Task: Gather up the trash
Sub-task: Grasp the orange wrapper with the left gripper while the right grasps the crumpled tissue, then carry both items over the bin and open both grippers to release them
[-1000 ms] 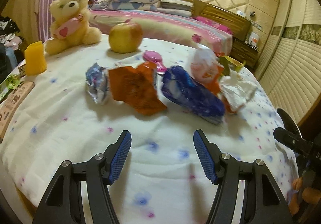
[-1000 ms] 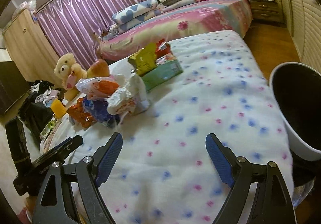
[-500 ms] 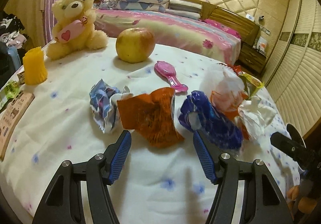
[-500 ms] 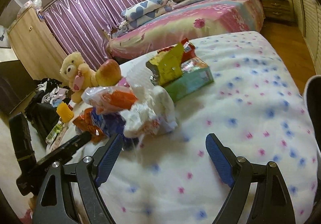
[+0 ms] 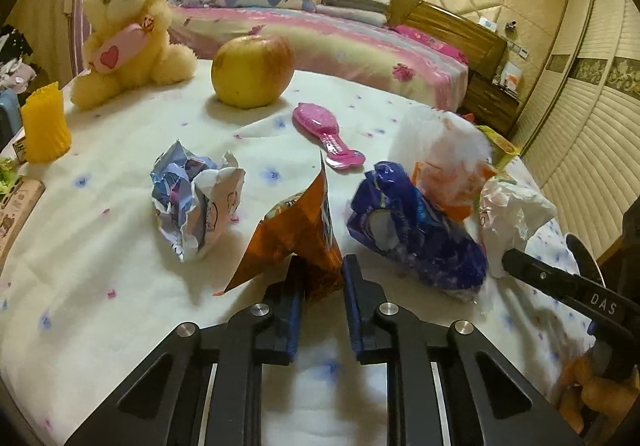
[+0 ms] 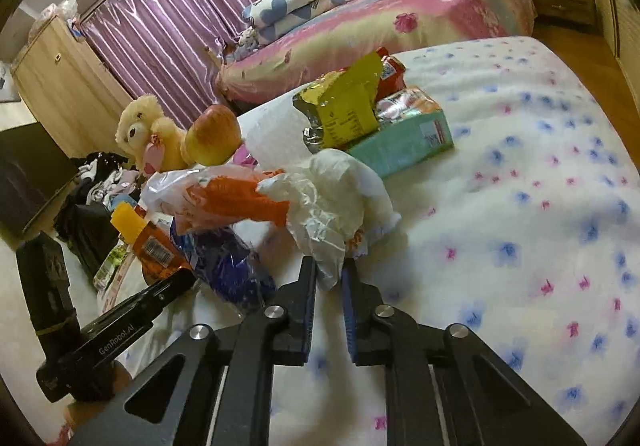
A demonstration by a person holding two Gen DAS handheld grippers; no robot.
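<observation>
My left gripper (image 5: 322,278) is shut on the near edge of an orange snack wrapper (image 5: 296,230), which stands tilted up off the white spotted cloth. My right gripper (image 6: 329,278) is shut on a crumpled white plastic bag (image 6: 332,202). Other trash lies between them: a crumpled blue and white paper (image 5: 192,198), a blue wrapper (image 5: 416,234), and a clear bag with orange print (image 6: 224,198). The white bag also shows in the left wrist view (image 5: 512,218), with the right gripper's body beside it.
A teddy bear (image 5: 128,30), an apple (image 5: 252,70), a pink hairbrush (image 5: 326,134) and a yellow cup (image 5: 44,126) stand further back. A yellow packet (image 6: 344,110) lies on a teal box (image 6: 404,142). A bed (image 6: 380,22) lies beyond the table.
Both grippers moved forward and closed. The left one took hold of the orange wrapper and tipped it up; the right one took hold of the white bag.
</observation>
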